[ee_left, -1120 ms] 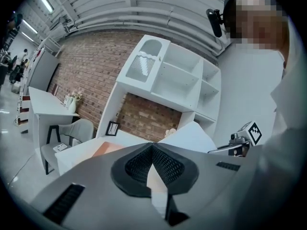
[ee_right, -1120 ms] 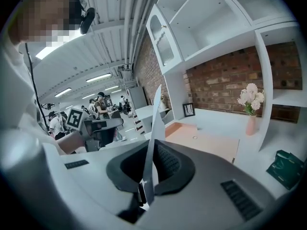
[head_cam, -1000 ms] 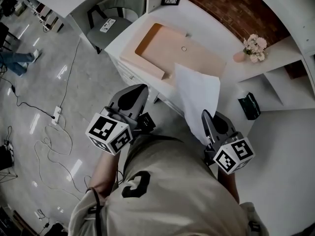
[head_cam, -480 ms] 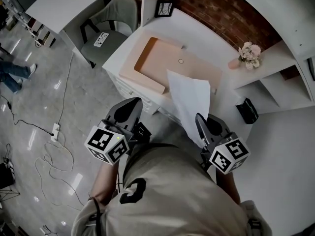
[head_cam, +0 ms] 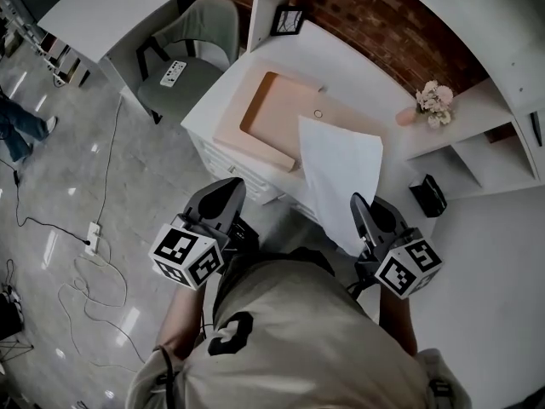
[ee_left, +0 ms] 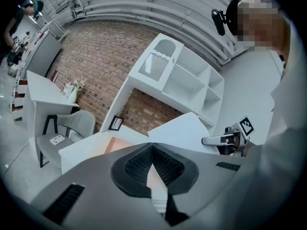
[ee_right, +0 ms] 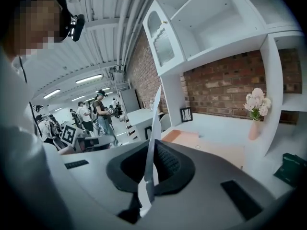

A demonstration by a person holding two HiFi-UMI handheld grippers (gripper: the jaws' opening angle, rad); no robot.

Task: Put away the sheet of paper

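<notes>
Head view: sheet of paper upright over the table edge beside a peach tray, right gripper at its lower corner.
Left gripper view: left gripper fingers clenched, empty.
Right gripper view: fingers pinch the sheet's edge. Probably light, floppy, crease-prone; an edge hold looks adequate.

Staged study in lab, white desk, brick wall

Head view overhead; gripper views face desk.
</notes>
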